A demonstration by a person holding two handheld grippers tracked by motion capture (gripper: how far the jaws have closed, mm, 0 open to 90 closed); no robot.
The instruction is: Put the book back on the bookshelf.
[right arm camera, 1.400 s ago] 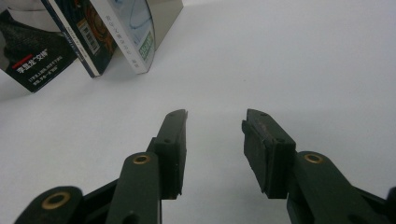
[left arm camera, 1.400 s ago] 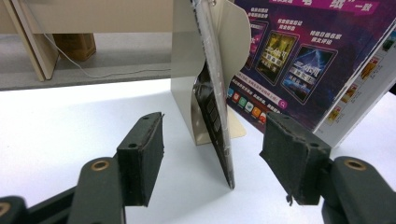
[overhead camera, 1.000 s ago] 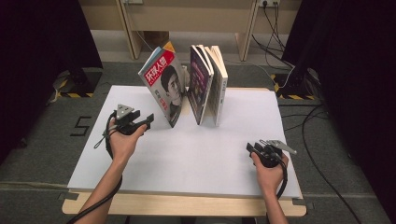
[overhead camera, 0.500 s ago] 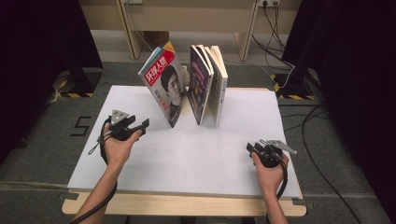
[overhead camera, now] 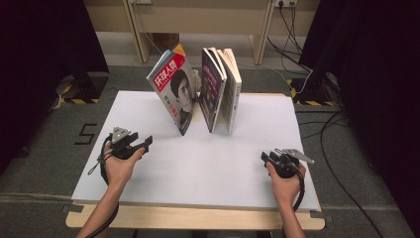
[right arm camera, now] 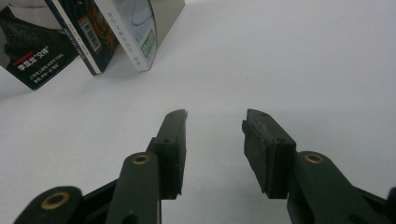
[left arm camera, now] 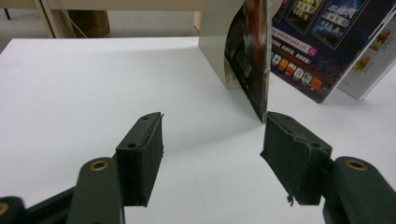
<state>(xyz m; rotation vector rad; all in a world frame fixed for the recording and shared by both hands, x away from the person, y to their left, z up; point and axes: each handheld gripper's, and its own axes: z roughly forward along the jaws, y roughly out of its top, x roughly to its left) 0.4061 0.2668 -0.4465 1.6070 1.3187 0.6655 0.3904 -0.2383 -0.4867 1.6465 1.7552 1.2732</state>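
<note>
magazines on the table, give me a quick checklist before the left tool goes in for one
1. Left tool open, nothing between its jaws: ok.
2. Right tool open and empty, resting near the table's front edge: ok.
3. Red-cover magazine standing, leaning: ok.
4. Left tool apart from that magazine, no contact yet: ok.
5. Bare white surface between left tool and magazines: ok.
6. Whether the neighbouring books stand steady: cannot tell.

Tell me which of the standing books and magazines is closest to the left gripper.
The magazine with the red masthead and a face on its cover, leaning at the left end of the row. The purple-covered magazine and the pale book stand further right, away from the left gripper.
</note>
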